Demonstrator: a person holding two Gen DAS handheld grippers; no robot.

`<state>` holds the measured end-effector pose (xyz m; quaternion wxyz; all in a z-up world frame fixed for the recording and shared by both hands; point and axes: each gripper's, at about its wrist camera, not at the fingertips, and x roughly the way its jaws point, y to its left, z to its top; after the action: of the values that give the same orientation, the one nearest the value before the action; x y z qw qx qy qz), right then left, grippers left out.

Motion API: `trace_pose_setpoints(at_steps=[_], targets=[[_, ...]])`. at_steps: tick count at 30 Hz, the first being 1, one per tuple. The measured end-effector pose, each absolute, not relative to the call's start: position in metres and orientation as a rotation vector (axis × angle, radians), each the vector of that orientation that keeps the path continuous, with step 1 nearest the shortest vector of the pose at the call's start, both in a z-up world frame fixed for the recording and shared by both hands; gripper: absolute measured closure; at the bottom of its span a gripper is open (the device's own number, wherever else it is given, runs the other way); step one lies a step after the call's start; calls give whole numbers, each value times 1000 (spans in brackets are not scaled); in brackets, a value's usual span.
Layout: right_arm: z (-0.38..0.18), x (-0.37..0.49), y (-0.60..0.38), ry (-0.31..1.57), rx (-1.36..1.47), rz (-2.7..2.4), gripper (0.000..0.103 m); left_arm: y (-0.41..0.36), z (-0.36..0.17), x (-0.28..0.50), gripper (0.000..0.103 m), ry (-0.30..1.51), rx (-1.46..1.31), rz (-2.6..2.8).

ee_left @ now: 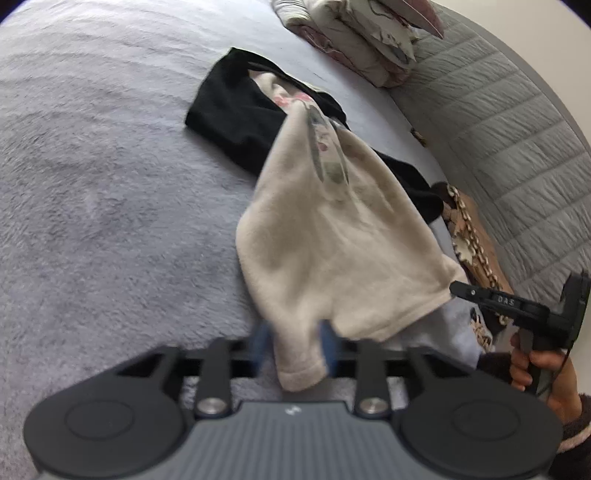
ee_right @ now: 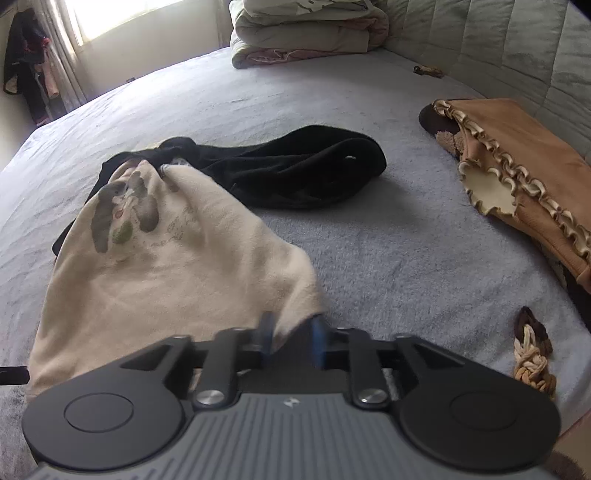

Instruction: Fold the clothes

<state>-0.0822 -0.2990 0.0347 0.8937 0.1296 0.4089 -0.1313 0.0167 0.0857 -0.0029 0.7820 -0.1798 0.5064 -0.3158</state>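
Observation:
A cream fleece garment (ee_left: 332, 240) with a printed animal motif lies bunched on the bed, partly over a black garment (ee_left: 229, 110). One near corner of it sits between the blue pads of my left gripper (ee_left: 295, 347), whose jaws stand apart and do not visibly press the cloth. In the right wrist view the cream garment (ee_right: 166, 258) has its other near corner between the parted pads of my right gripper (ee_right: 291, 336). The left wrist view also shows the right gripper (ee_left: 456, 288) side-on at that corner, held by a hand (ee_left: 535, 365). The black garment (ee_right: 295, 170) lies behind.
The bed cover (ee_left: 92, 184) is a lilac-grey fleece. A brown ruffled garment (ee_right: 517, 166) lies at the right by the quilted headboard (ee_left: 517, 129). Folded bedding (ee_right: 303, 33) is stacked at the far end. A braided cord item (ee_right: 532, 350) lies near right.

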Motion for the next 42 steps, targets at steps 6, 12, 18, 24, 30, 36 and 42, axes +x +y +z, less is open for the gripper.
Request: trace_pose_setpoints(at_steps=[6, 12, 18, 24, 30, 36, 42], targets=[[53, -71, -291, 794, 236, -226, 57, 101, 0, 28, 43, 1036, -459, -583], [62, -40, -256, 767, 202, -118, 56, 111, 3, 36, 33, 993, -433, -443], [63, -1, -213, 767, 169, -14, 56, 122, 5, 47, 19, 975, -402, -350], [62, 33, -172, 779, 122, 72, 56, 136, 4, 57, 12, 987, -435, -281], [60, 55, -129, 771, 0, 168, 56, 151, 6, 65, 11, 982, -492, -238], [49, 71, -93, 770, -106, 238, 56, 164, 7, 70, 11, 982, -548, -211], [33, 86, -60, 782, -190, 339, 57, 167, 5, 74, 11, 981, -585, -197]])
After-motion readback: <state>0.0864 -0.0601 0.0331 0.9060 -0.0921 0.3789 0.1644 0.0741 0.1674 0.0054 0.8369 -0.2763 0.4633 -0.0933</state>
